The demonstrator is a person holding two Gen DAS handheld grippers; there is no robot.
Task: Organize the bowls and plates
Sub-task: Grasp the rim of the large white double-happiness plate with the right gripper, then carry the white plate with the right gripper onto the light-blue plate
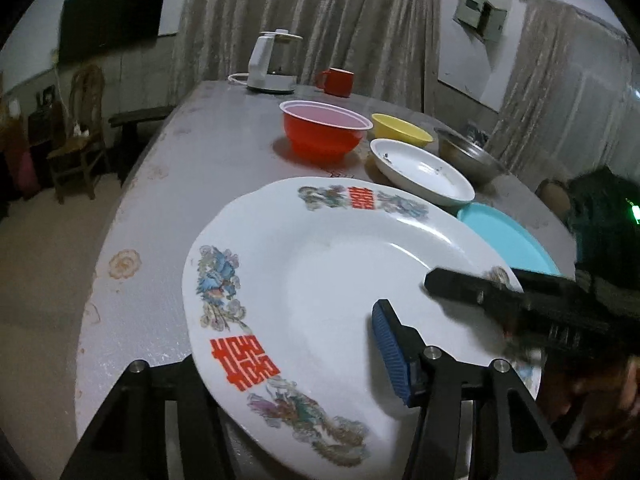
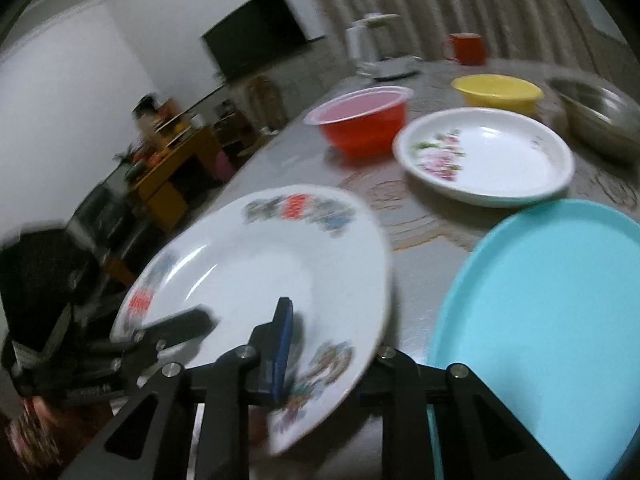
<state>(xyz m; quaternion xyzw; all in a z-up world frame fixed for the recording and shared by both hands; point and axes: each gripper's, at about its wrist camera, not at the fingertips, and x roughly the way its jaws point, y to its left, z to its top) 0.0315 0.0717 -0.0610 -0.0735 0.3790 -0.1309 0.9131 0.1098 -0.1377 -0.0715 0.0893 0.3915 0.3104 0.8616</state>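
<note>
Both tongs hold the same large white plate (image 1: 332,280), the one printed with red double-happiness characters and dragon-and-phoenix motifs around its rim.

In the left wrist view the left tongs (image 1: 288,364) straddle the plate's near edge at about 6 o'clock. The blue-padded finger (image 1: 390,354) lies on the plate's upper face and the other finger passes beneath, so the tongs are closed on the plate. The right tongs (image 1: 472,292) reach in from 3 o'clock and pinch the rim there.

In the right wrist view the right tongs (image 2: 320,360) clamp the plate's (image 2: 260,264) near rim, narrow, with the blue pad on top. The plate is tilted and its right edge is raised off the grey worktop (image 2: 416,264).

On the worktop beyond, from 12 toward 2 o'clock in the left view:
- a red bowl (image 1: 324,132)
- a yellow bowl (image 1: 400,130)
- a white floral dish (image 1: 420,170)
- a steel basin (image 1: 468,154)

A turquoise plate (image 1: 508,240) lies flat just beside the held plate at 2 o'clock. At the far edge stand a white kettle (image 1: 272,62) and a red mug (image 1: 336,82).
</note>
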